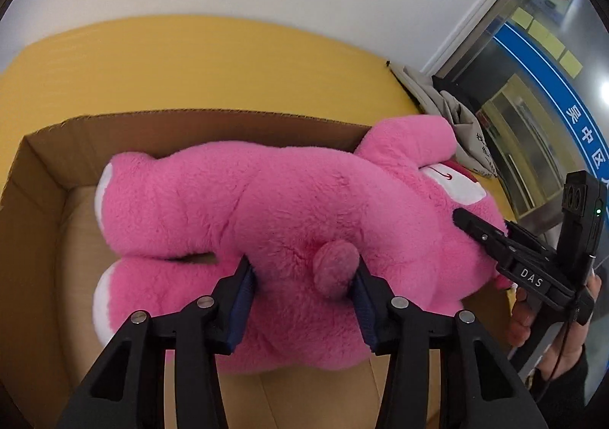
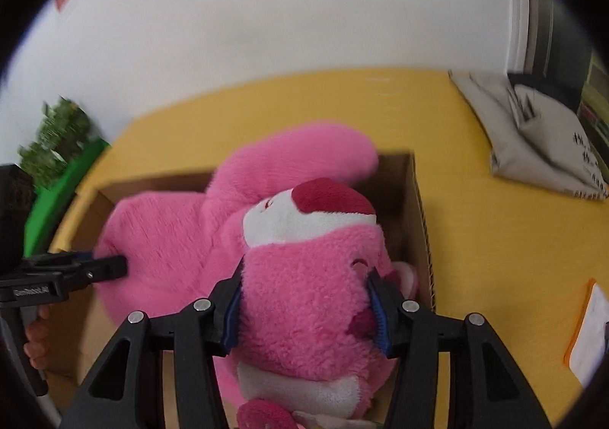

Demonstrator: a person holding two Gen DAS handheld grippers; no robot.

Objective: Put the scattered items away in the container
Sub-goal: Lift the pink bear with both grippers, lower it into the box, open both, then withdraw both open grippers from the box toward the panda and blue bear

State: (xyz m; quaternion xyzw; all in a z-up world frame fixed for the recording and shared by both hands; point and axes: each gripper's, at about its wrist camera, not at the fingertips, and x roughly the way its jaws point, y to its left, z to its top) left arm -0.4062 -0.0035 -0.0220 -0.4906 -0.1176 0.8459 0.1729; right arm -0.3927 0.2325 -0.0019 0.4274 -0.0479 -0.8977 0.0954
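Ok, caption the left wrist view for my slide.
Both grippers, left gripper and right gripper, clamp a pink plush bear over the cardboard box.

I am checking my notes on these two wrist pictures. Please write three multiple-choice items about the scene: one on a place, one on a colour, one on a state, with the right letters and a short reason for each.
1. Where is the pink plush toy?
A. Over the open cardboard box
B. On the grey bag
C. On the floor

2. What colour is the table?
A. Blue
B. Yellow
C. Black

3. How does the left gripper stand?
A. Open and away from the toy
B. Closed on the toy's body
C. Closed on the box edge

Answers:
1 A: the box walls show behind and below the toy.
2 B: yellow surface surrounds the box in both views.
3 B: its jaws press into the pink fur; the right gripper grips the toy's head likewise.
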